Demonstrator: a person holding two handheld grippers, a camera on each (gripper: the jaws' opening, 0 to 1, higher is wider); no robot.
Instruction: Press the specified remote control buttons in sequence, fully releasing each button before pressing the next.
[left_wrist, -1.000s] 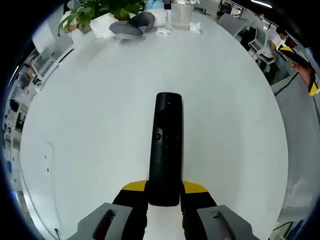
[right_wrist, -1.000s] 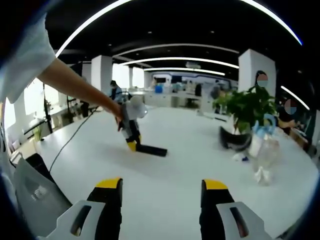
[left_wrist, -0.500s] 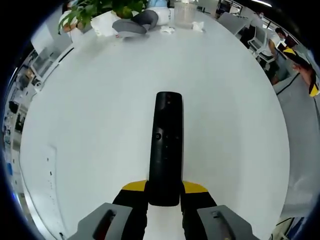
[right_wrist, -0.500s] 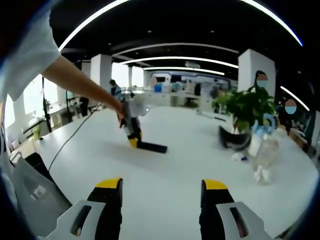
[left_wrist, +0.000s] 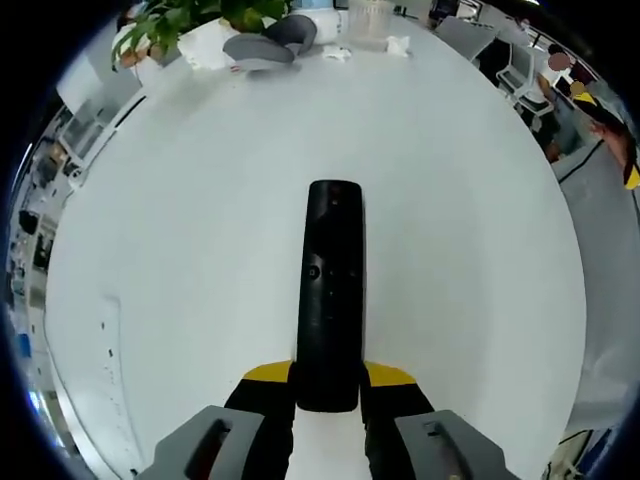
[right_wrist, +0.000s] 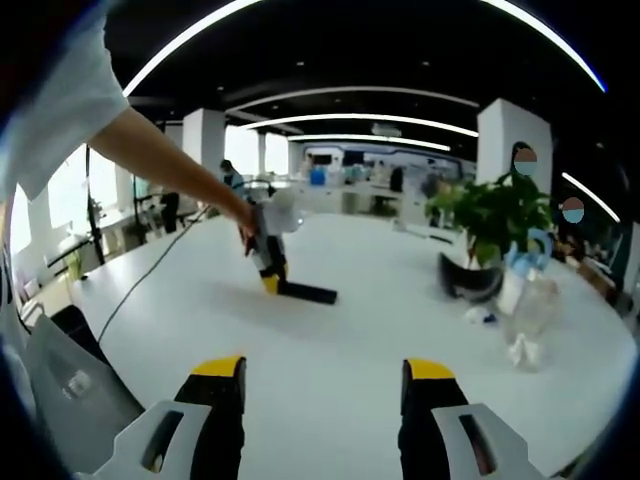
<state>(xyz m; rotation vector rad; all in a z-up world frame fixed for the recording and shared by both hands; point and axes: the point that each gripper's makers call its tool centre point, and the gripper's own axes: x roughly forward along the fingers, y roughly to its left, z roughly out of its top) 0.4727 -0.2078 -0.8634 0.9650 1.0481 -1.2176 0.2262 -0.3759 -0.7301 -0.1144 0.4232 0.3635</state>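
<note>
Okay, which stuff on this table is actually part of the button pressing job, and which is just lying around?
Part of the job:
remote control, clamped at its near end by the left gripper
right gripper, open, held back from it

Just lying about:
potted plant
dark curved object beside the plant
clear plastic container
crumpled white scraps
</note>
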